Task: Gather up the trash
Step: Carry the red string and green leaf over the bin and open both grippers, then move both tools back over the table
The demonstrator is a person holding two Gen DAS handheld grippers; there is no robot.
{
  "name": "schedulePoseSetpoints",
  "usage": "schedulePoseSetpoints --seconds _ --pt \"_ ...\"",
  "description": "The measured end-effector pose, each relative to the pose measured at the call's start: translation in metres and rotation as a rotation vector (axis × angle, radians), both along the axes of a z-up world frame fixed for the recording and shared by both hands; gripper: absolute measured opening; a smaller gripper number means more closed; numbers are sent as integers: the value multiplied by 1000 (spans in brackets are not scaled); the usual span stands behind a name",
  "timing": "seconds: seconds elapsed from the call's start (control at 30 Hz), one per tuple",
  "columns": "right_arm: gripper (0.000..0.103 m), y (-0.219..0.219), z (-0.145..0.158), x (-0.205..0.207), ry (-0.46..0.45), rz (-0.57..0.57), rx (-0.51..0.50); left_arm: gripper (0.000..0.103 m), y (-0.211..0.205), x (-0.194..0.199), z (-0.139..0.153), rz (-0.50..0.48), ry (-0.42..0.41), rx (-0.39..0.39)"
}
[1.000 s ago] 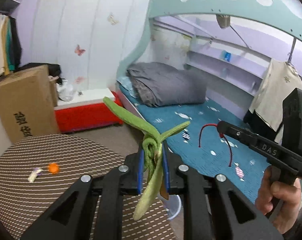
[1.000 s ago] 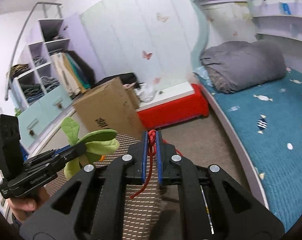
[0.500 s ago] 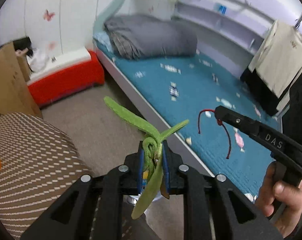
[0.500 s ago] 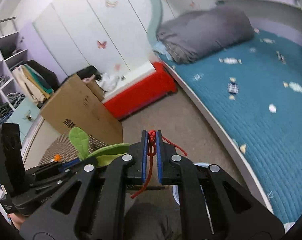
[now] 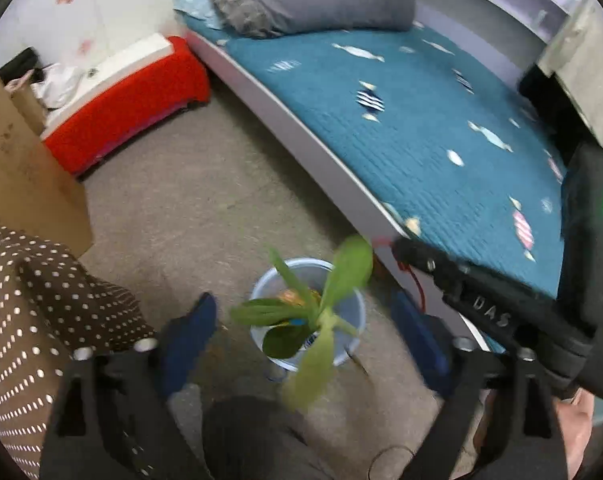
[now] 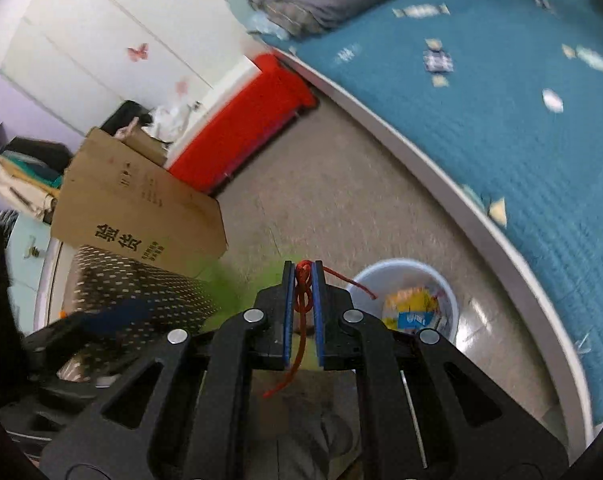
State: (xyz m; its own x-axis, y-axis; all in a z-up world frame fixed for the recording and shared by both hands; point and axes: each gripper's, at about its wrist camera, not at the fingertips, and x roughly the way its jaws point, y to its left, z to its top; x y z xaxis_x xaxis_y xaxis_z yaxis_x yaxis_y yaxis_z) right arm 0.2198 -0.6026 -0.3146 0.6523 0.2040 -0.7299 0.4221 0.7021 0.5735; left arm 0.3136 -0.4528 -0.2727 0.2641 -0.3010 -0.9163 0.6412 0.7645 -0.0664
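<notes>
— So what sits in the wastebasket point(image 5: 351, 308)?

— Seen from the right wrist, the pale blue wastebasket point(image 6: 405, 270) stands on the floor point(image 6: 325, 200) just beside the bed point(image 6: 521, 128) and holds crumpled wrappers point(image 6: 413, 308), yellow, blue and white. Printing on them is too blurred to read.

— And from the left wrist?

— Much of its mouth is hidden there by the green leafy sprig point(image 5: 321, 312), which hangs blurred over the basket; only an orange scrap shows inside. The left gripper point(image 5: 305, 328) has just been opening, and its blue pads point(image 5: 189, 328) now stand wide, clear of the sprig between them.

— Is the sprig touching the rim?

— Cannot tell; the blur smears its leaves.

— The right gripper point(image 6: 303, 276)?

— Its jaws have just been parting a little, leaving a narrow gap. The knotted red string point(image 6: 301, 292) is between the pads; whether they press on it I cannot make out. One end trails below, another pokes toward the basket.

— Anything else cut off?

— A cardboard box point(image 6: 141, 204) behind the dotted brown tablecloth point(image 6: 141, 288) is open, its contents not visible. The green smear beside the right fingers is indistinct.
</notes>
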Motion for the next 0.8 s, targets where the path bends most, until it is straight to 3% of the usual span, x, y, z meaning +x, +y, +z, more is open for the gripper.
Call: schedulePoseSetpoints --seconds 0.03,0.07,0.1,0.17,0.23,0.4,0.8 --pt "64 -4 -12 0 18 -11 42 92 1 3 -1 11 8 5" --pt "81 -7 -18 0 26 -21 63 92 2 5 -1 18 15 10" --pt "85 -10 -26 -4 29 -39 87 92 6 6 0 33 14 14" --pt "85 -12 -33 -11 33 -50 112 92 13 6 5 58 -12 5" --pt "96 -13 -34 -18 34 -62 114 92 21 4 13 72 -34 -14" --pt "97 -14 -21 -31 46 -87 61 92 40 -5 34 107 -84 -65" --pt "97 20 53 -32 -44 -64 -84 94 86 -29 84 110 -186 -169"
